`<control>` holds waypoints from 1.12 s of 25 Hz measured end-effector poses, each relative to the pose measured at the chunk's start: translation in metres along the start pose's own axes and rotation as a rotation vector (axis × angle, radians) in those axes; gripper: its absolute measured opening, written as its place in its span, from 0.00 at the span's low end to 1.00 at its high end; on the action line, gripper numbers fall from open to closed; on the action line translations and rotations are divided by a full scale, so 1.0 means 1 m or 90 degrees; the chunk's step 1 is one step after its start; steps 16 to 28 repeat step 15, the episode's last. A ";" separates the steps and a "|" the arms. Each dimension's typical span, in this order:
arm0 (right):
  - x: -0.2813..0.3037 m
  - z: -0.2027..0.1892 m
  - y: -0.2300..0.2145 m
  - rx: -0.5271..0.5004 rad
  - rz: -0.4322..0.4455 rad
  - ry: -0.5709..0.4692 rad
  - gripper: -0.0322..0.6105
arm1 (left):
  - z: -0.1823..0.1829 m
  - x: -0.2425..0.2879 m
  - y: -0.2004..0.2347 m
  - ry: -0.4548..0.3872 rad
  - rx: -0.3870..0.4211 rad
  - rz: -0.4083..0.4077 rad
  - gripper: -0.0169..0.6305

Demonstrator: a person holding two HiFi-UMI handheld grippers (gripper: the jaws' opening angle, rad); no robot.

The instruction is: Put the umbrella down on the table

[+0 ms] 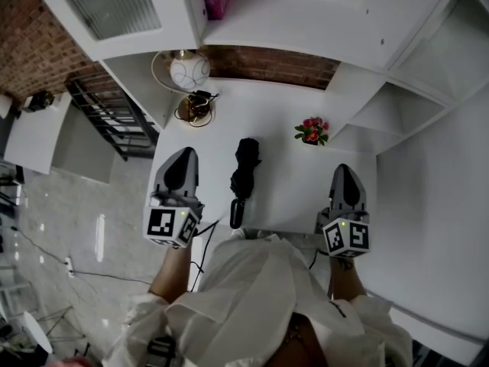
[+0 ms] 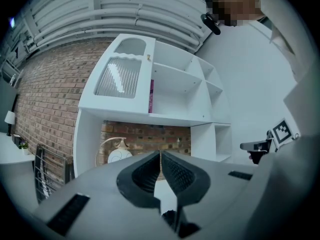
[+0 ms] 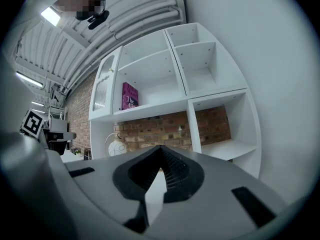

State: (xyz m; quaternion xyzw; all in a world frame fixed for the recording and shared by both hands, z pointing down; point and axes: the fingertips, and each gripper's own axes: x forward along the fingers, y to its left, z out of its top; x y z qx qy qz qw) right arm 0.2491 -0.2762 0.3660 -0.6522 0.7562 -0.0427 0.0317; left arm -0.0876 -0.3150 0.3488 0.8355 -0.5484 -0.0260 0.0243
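Plainly, the umbrella (image 1: pixel 243 176) lies folded on the white counter (image 1: pixel 286 182), running lengthwise away from the person, with its handle at the near edge. It sits between the two grippers and touches neither. The left gripper (image 1: pixel 183 155) is closed with nothing in its jaws and points level over the counter's left side. The right gripper (image 1: pixel 344 170) is likewise closed and empty, near the right edge. Flowers (image 1: pixel 312 131) stand farther back, and a white globe (image 1: pixel 189 69) sits by the brick wall (image 1: pixel 267 63).
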 end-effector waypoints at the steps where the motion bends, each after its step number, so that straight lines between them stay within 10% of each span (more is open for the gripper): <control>1: 0.000 0.000 0.000 0.000 0.000 0.000 0.08 | 0.000 0.001 0.000 0.001 0.000 -0.001 0.08; 28: 0.000 0.000 -0.001 -0.001 -0.005 0.001 0.08 | -0.003 0.003 -0.005 0.009 -0.004 -0.009 0.08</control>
